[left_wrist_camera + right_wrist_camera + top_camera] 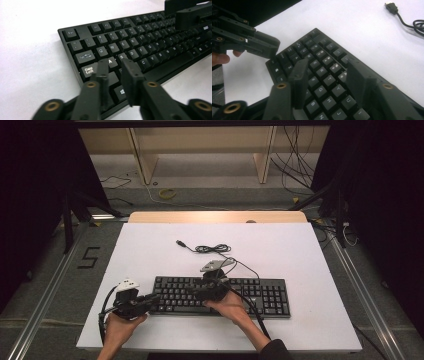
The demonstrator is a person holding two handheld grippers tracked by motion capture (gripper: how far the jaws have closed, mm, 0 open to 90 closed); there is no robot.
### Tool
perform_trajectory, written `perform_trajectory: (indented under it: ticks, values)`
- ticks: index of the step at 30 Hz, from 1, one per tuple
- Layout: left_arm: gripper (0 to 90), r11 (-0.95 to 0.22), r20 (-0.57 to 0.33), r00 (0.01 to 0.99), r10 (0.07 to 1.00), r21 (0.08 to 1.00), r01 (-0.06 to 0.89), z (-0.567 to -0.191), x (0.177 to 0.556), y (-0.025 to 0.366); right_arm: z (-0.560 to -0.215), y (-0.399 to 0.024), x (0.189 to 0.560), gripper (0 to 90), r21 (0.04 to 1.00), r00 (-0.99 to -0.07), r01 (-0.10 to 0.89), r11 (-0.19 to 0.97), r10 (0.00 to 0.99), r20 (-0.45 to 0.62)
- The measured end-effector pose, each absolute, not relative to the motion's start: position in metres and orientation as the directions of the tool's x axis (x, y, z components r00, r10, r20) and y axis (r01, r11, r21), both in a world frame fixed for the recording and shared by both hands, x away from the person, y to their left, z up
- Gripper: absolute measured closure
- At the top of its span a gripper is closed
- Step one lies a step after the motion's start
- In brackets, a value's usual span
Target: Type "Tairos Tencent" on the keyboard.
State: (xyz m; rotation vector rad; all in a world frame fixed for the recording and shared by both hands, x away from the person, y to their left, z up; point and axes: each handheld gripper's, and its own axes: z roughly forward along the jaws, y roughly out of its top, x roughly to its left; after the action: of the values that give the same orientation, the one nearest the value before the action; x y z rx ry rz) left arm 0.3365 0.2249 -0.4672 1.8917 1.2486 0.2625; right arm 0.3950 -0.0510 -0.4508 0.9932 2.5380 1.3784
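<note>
the black keyboard lies flat near the front of the white tabletop, long axis left to right, keys up; left gripper fingers nearly closed, gripping nothing; right gripper fingers apart over the keys, empty

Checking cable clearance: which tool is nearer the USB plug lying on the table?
Right. The right tool hovers over the middle of the keyboard, just in front of the USB plug and its coiled cable. The left tool sits at the keyboard's left end, farther away.
</note>
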Motion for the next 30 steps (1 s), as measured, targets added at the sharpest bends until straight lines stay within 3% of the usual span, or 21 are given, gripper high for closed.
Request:
perform_trajectory:
  ticks: [8,16,30]
  values:
    - [89.1,-0.201,-0.229,0.496,0.838,0.714,0.67,-0.47,0.339,0.223,-0.455,-0.04,0.4,70.4,0.758,-0.782,0.51,0.407,0.587,0.211]
    - [89.4,-0.214,-0.229,0.495,0.838,0.696,0.685,-0.472,0.34,0.222,-0.461,-0.029,0.403,89.0,0.732,-0.781,0.521,0.439,0.591,0.202]
    - [89.4,-0.213,-0.233,0.485,0.843,0.683,0.699,-0.474,0.344,0.222,-0.468,-0.023,0.407,90.0,0.704,-0.773,0.537,0.464,0.604,0.191]
